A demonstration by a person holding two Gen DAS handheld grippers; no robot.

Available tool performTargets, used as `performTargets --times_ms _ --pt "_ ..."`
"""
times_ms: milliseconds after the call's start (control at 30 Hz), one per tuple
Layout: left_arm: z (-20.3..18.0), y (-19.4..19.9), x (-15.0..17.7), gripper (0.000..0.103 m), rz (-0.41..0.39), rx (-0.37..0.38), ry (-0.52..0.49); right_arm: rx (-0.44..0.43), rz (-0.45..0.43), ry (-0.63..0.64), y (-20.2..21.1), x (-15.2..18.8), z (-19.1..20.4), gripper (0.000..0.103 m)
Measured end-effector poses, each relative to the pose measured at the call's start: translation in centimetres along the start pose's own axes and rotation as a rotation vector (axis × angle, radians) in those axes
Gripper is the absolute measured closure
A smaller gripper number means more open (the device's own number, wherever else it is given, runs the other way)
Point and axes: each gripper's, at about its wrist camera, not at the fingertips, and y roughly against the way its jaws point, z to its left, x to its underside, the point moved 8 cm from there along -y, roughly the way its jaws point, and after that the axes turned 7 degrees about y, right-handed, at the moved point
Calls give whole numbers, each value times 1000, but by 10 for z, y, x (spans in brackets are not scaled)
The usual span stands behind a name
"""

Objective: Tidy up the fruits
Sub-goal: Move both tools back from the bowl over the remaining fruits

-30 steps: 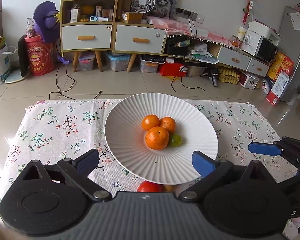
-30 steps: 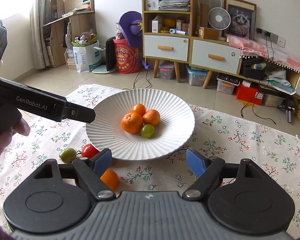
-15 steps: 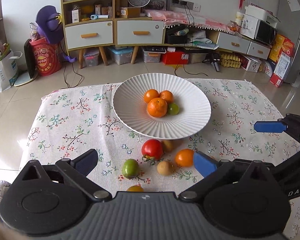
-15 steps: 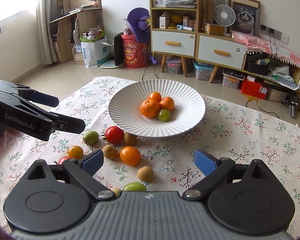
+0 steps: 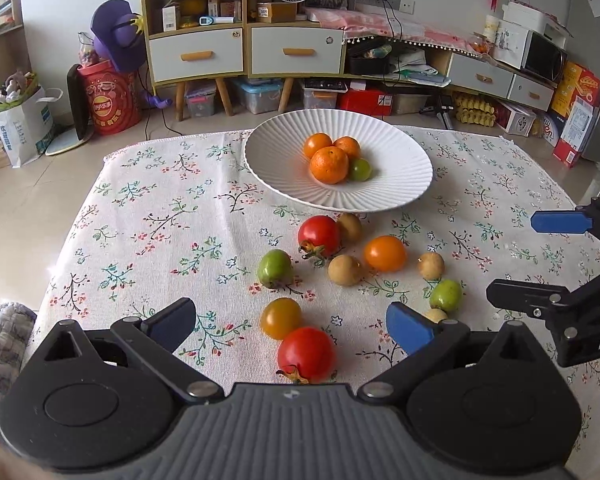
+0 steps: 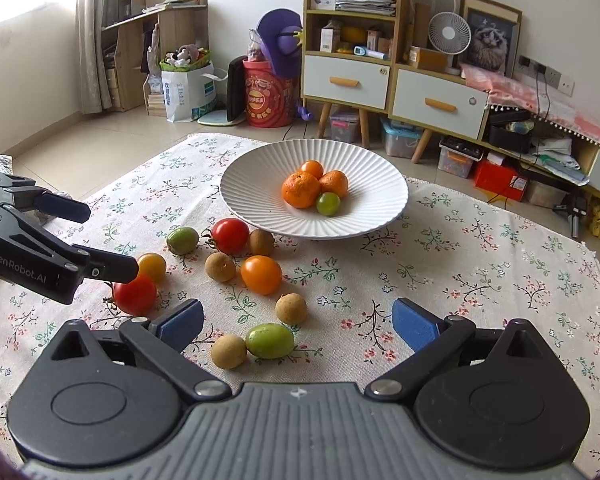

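Observation:
A white ribbed plate point(image 5: 396, 196) point(image 6: 252, 196) on the flowered cloth holds three oranges point(image 5: 329, 164) point(image 6: 301, 189) and a green fruit point(image 5: 359, 169). Several loose fruits lie in front of it: red tomatoes point(image 5: 318, 235) point(image 5: 306, 354) point(image 6: 231, 235), orange tomatoes point(image 5: 385, 253) point(image 6: 261, 274), green fruits point(image 5: 275, 268) point(image 6: 269, 340) and brown longans point(image 5: 344, 270) point(image 6: 291, 308). My left gripper point(image 5: 292, 326) is open over the nearest red tomato; it shows at the left of the right wrist view point(image 6: 96, 240). My right gripper point(image 6: 298, 322) is open above a green fruit and longans; it shows in the left wrist view point(image 5: 540, 260).
The flowered cloth point(image 5: 160, 220) ends at edges left and far; tiled floor lies beyond. Cabinets point(image 5: 244, 52), a red bucket point(image 5: 110, 102) and boxes line the far wall.
Both grippers have pulled back from the plate toward me, bringing the loose fruits in front of it into view. Both stayed open.

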Motion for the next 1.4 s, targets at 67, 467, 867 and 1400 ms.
performTargets --times_ms 67,467,867,1400 --pt "1 1 4 4 1 4 13 1 -2 -19 1 3 -1 1" --pt "0 2 45 4 29 -33 -13 -5 38 11 -3 29 16 1" --pt "-5 -11 64 4 53 -68 -62 -29 109 42 -16 49 28 1" --pt "-6 -19 59 5 8 -45 3 -80 85 -56 -26 45 28 35"
